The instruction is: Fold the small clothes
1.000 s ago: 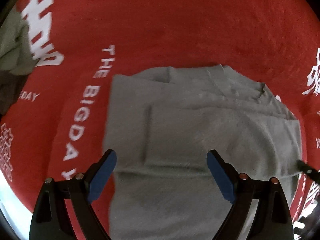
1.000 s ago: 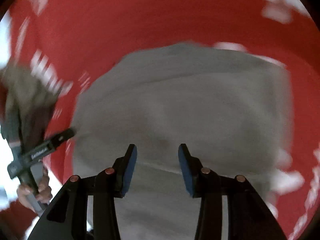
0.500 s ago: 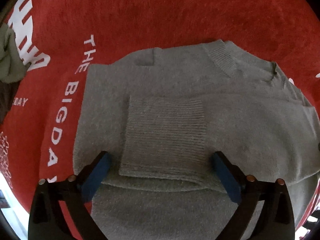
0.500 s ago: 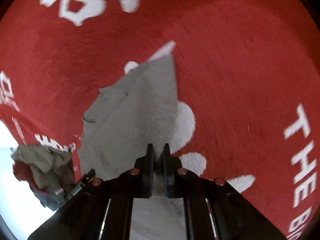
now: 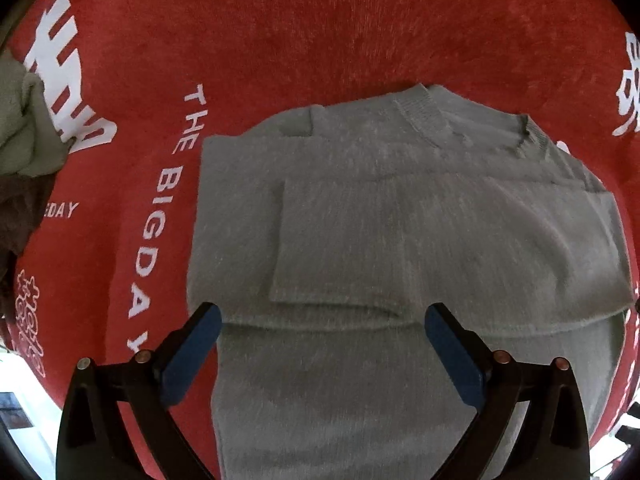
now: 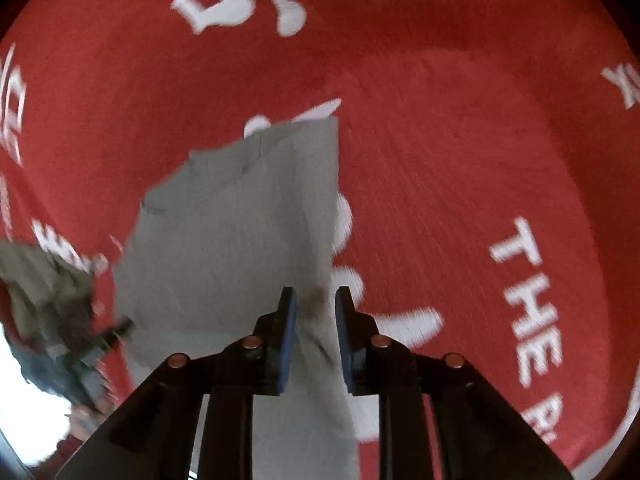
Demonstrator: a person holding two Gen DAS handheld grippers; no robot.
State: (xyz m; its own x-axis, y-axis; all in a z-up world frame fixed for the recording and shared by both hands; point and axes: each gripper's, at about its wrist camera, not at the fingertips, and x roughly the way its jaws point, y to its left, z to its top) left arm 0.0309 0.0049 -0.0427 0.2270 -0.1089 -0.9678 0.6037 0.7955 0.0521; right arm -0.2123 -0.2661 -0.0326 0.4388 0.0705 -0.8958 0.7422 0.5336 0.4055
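Note:
A grey knitted sweater (image 5: 400, 240) lies flat on the red cloth (image 5: 320, 32), collar at the far side, with one sleeve folded across its body. My left gripper (image 5: 320, 344) hovers wide open and empty over the sweater's lower part. In the right wrist view the sweater (image 6: 240, 232) runs away from me and its right edge passes between the jaws. My right gripper (image 6: 316, 320) is open by a narrow gap, with the sweater's edge below it. The right wrist view is blurred by motion.
The red cloth carries white lettering (image 5: 160, 220) to the left of the sweater. A pile of other clothes, olive and dark (image 5: 20, 136), lies at the far left; it also shows in the right wrist view (image 6: 52, 292). Red cloth stretches to the right (image 6: 480, 200).
My right gripper was shut on the sweater's edge half a second ago and has now opened a little. My left gripper stayed open and drew back slightly from the sweater.

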